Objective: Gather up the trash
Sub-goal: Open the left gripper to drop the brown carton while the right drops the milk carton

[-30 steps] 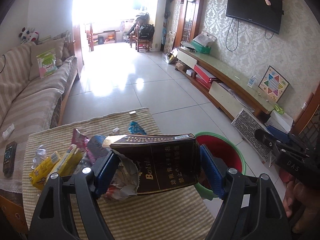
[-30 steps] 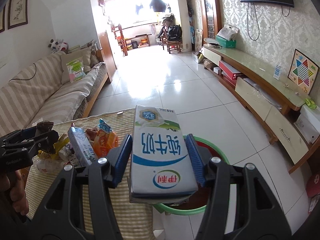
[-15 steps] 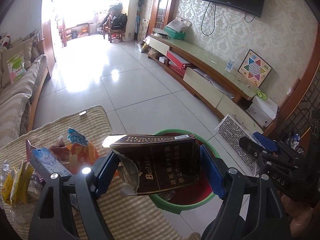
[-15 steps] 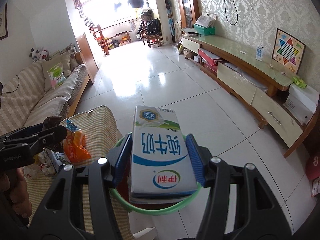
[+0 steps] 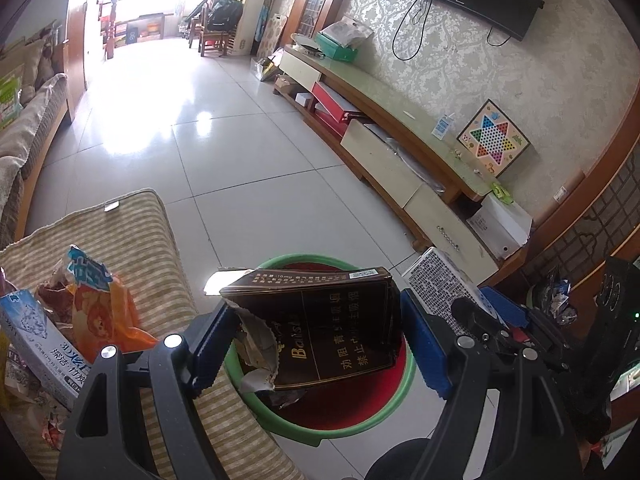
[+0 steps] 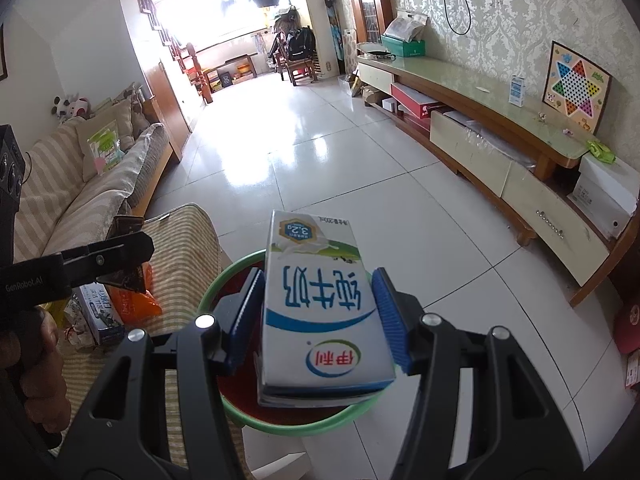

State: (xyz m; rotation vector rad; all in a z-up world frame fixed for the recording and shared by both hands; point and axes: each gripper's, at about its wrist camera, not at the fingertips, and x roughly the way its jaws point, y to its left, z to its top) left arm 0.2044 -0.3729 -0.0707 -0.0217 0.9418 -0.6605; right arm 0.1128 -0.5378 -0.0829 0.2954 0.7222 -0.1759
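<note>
My left gripper (image 5: 316, 340) is shut on a torn dark brown cigarette carton (image 5: 320, 332) and holds it over the red bin with a green rim (image 5: 320, 432) on the floor. My right gripper (image 6: 316, 320) is shut on a white and blue milk carton (image 6: 320, 312), which also hangs over the same bin (image 6: 224, 280). Seen from the right wrist, the left gripper (image 6: 120, 256) enters at the left with a hand behind it. Seen from the left wrist, the right gripper (image 5: 504, 320) shows at the right.
A striped cloth covers the table (image 5: 132, 248) left of the bin, with an orange wrapper (image 5: 100, 316), a blue-white box (image 5: 44, 344) and other wrappers on it. A sofa (image 6: 80, 184) stands at the left, a long TV cabinet (image 6: 500, 136) along the right wall.
Both grippers moved right and down from above the table to above the bin, each still holding its carton. The table's trash pile slid toward the left edge of both views.
</note>
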